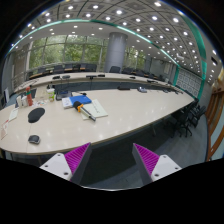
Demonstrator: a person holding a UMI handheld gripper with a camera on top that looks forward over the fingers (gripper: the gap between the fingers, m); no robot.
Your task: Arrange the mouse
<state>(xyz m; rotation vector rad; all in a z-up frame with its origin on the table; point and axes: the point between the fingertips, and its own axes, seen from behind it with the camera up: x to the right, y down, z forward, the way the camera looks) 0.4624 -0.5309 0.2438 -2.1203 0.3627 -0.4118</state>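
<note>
— What was hard to make out?

— Most of the far items. The small dark computer mouse (34, 139) sat on the long cream-coloured surface (120, 115), well ahead of the hand-held gripper (109, 160) and off to its left, close to the near edge; little more than a dark blob. Beyond it lay a flat black oval mat (36, 115), and farther still a blue flat object on white papers (81, 101), whose details could not be read. A few small bottles (28, 97) stood at the far left, too tiny to tell apart.

— And the gripper itself?

— Only the two finger ends showed, each with a magenta pad (72, 157) on its inner face. The rest of the tool and the hand holding it were out of view. It was held above the surface's near edge, pointing across it, roughly level.

— Holding anything?

— Nothing. The fingers stood wide apart, with only the surface's edge and the dark floor seen between them. Black office chairs (185, 117) stood off to the right.
</note>
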